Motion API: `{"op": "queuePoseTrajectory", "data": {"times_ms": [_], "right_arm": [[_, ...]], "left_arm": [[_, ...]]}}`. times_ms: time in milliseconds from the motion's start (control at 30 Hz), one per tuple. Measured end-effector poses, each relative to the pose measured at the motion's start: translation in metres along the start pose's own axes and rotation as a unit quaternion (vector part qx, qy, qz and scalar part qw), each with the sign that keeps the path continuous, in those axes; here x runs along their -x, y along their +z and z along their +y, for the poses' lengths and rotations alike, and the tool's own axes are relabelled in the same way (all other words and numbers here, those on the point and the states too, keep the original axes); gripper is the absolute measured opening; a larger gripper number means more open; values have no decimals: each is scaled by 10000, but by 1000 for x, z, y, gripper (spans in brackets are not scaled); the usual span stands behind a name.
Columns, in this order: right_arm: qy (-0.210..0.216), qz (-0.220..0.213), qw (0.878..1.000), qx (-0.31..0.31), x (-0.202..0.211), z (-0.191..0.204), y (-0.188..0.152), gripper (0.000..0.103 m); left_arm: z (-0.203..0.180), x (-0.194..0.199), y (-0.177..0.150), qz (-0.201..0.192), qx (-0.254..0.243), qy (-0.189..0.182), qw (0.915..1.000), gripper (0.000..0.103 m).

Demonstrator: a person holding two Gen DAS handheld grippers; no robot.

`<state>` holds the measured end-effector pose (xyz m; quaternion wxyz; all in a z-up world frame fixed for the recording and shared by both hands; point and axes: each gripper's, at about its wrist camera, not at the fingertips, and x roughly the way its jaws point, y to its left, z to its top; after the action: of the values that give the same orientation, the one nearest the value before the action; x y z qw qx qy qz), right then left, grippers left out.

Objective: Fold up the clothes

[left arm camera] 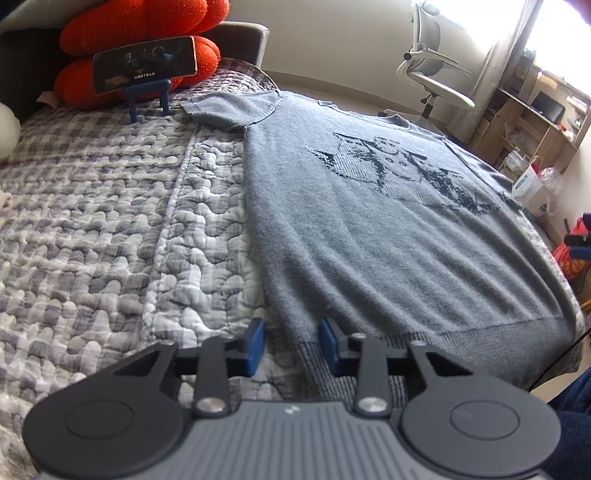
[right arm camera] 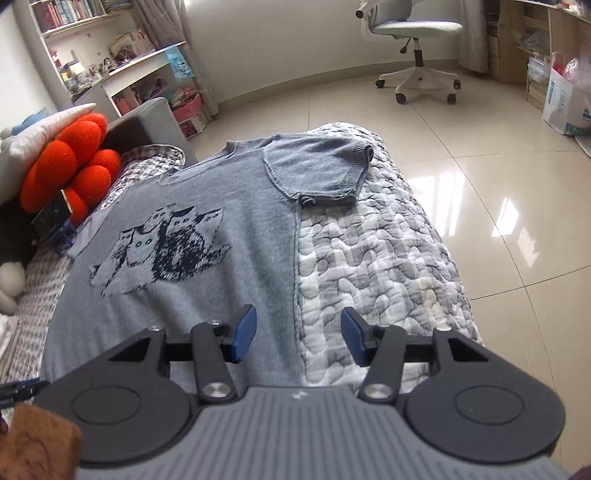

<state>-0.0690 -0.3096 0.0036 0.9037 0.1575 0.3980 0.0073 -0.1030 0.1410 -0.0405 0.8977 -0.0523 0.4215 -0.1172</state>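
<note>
A grey short-sleeved knit sweater with a dark animal pattern lies spread flat, front up, on a checked quilt. My left gripper is open just above the sweater's lower left corner, and the ribbed hem lies flat between its blue pads. In the right wrist view the sweater has one sleeve laid out to the right. My right gripper is open, wider than the left. It straddles the sweater's right side edge, one pad over the knit and one over the quilt. Neither gripper holds cloth.
A red knot cushion and a phone on a blue stand sit at the head of the bed. Past the bed's edge are a tiled floor, an office chair, shelves and a paper bag.
</note>
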Motion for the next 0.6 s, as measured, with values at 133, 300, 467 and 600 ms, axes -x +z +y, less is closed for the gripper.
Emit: {"op": "queuePoseTrajectory", "data": {"times_ms": [133,300,467,600], "right_arm": [[92,198,9996,-155,-27,2,19,55],[-52,366,9988,-313,-50,7,42,55],[227,-88,9987,-441,-18,7,73,55],[330,-503,9969,-510,0,1,96,55]], "left_arm": [[5,2,3,-21,222,-62,9997,15],[4,10,8,-85,139,41,9999,3],[18,30,24,-131,405,27,9991,5],[15,56,54,-519,599,257,9965,25]]}}
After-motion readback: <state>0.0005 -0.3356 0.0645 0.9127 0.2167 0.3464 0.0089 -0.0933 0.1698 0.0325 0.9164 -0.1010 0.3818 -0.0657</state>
